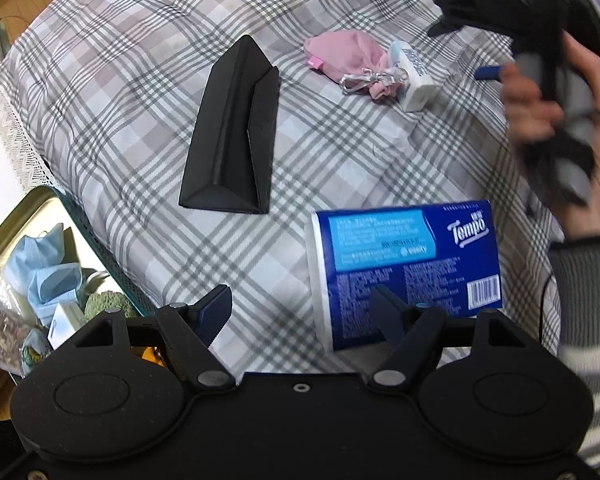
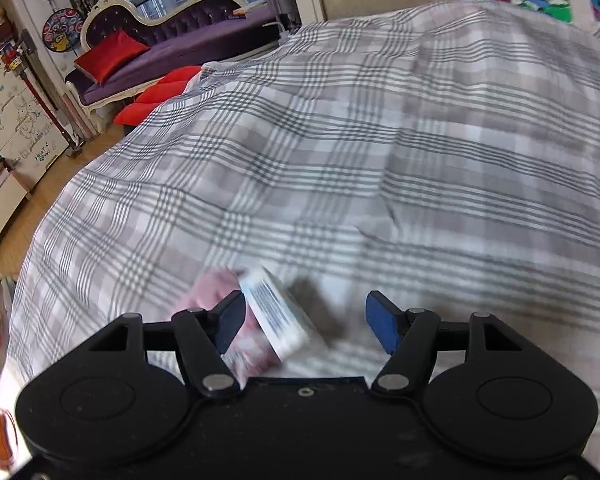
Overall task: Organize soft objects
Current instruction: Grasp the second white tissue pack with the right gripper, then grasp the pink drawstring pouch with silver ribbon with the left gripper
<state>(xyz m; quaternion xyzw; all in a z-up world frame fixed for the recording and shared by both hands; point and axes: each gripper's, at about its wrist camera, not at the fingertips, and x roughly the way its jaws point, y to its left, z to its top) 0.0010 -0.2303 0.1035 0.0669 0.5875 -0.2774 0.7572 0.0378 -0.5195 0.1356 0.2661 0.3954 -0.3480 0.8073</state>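
Observation:
A blue Tempo tissue pack (image 1: 408, 264) lies on the plaid cloth (image 1: 340, 152), just beyond my left gripper (image 1: 302, 312). That gripper is open, with only cloth in its gap, and its right finger overlaps the pack's near edge. Farther off lie a pink drawstring pouch (image 1: 340, 58) and a small white tissue pack (image 1: 414, 76). In the blurred right wrist view my right gripper (image 2: 306, 320) hovers open over the white pack (image 2: 280, 316). The pack sits near its left finger, with the pink pouch (image 2: 216, 296) behind it. A hand (image 1: 540, 100) holds that gripper at the upper right.
A black triangular case (image 1: 232, 132) lies mid-table. A metal bin (image 1: 40, 208) at the lower left, below the table's lace edge, holds blue cloths and other soft items. Beyond the table are wooden floor, red cushions (image 2: 156, 96) and a purple sofa (image 2: 188, 40).

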